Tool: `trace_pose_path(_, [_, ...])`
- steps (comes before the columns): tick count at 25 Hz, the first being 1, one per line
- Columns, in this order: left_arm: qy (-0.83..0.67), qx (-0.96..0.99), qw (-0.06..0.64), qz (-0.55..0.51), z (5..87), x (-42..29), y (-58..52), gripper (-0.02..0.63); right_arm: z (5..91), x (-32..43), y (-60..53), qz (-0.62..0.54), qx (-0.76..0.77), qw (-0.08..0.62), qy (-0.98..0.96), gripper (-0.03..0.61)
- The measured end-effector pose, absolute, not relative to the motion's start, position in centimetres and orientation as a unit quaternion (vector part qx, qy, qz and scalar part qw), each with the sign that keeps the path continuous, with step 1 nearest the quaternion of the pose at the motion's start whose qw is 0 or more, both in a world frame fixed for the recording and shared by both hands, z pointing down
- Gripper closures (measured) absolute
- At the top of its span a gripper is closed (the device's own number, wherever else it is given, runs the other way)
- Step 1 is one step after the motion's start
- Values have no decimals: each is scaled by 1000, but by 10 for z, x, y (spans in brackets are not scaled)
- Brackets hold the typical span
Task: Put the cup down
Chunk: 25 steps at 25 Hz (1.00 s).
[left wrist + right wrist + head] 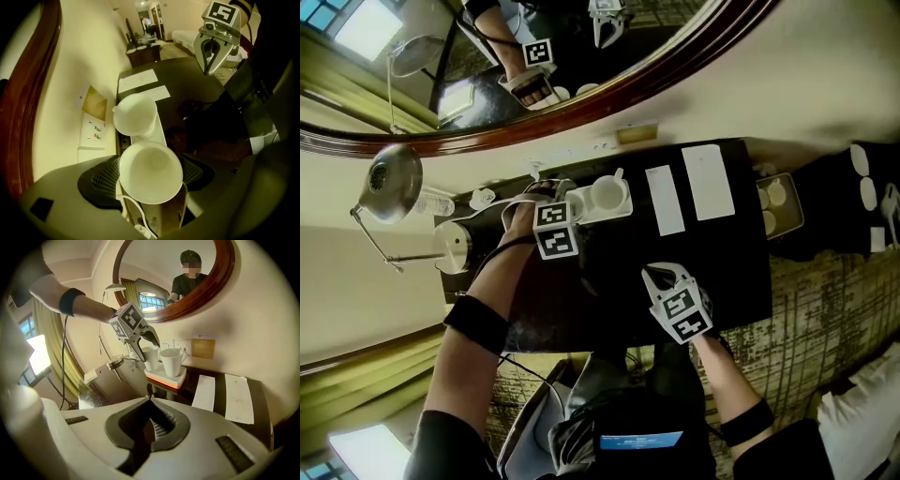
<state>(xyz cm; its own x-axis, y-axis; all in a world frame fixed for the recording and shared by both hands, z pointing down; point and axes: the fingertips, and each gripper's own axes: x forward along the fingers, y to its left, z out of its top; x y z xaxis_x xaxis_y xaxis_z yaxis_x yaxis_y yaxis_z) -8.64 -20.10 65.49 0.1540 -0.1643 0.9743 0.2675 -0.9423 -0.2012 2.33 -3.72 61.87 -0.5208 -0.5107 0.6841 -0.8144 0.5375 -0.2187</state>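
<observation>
Left gripper (150, 177) released, jaws spread either side of the cup (140, 159) standing on the tray (176, 377); right gripper (149, 400) clenched empty, well apart from the tray.

A dark, glossy desk (609, 291) carries everything here. On its top lie a white tray (168, 379) at the back edge, a narrow paper sheet (666, 199) beside a wider one (709, 180) — both flat — and, at the left end, what looks like a round lamp base (455, 246).

cup (578, 202) partly hidden behind left tongs (551, 192), paper slips' (665, 199) print unreadable
</observation>
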Motion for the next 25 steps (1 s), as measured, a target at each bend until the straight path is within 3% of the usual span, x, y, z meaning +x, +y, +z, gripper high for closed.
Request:
trace_pose_path(10, [-34,-743,148,-652,630,-110,-139,233,595,-1,-41,246,382,287,-843,561])
trace_pose_path(25, [-54,-769,100,-629,678,-101,-31,233,590,-5,-18,276,372,343,-817,562])
